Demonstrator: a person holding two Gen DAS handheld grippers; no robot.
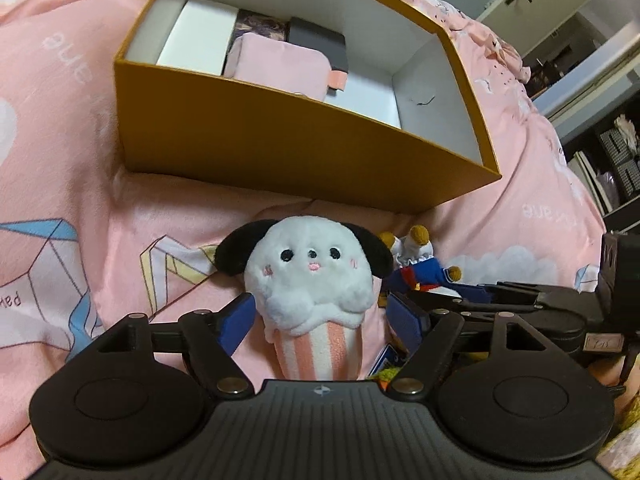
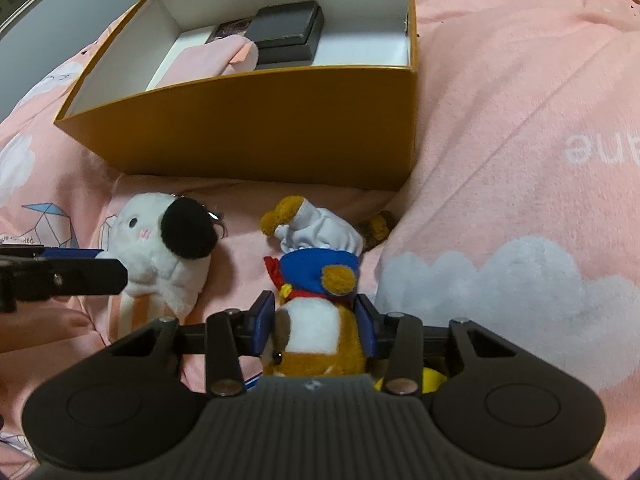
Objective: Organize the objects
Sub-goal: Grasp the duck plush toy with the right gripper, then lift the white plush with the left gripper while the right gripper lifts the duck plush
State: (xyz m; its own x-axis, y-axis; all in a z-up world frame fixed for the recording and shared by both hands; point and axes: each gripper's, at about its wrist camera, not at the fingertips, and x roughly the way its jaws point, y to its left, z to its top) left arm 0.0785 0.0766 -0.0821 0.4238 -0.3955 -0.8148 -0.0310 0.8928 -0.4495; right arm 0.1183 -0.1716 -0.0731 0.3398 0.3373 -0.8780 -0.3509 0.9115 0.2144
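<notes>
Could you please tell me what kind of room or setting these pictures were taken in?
Most likely a bedroom at home. The work surface is a soft pink printed quilt, two plush toys lie on it beside an orange box, and shelves stand at the edge of the left view.

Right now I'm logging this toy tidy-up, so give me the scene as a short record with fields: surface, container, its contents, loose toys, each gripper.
surface: pink printed bedspread
container: open orange cardboard box, white inside
contents: pink pouch, dark grey case, white box
loose toys: white puppy plush with black ears; brown plush in blue sailor top; both in front of the box
left gripper: open, pads either side of the puppy plush
right gripper: pads against the sailor plush
</notes>
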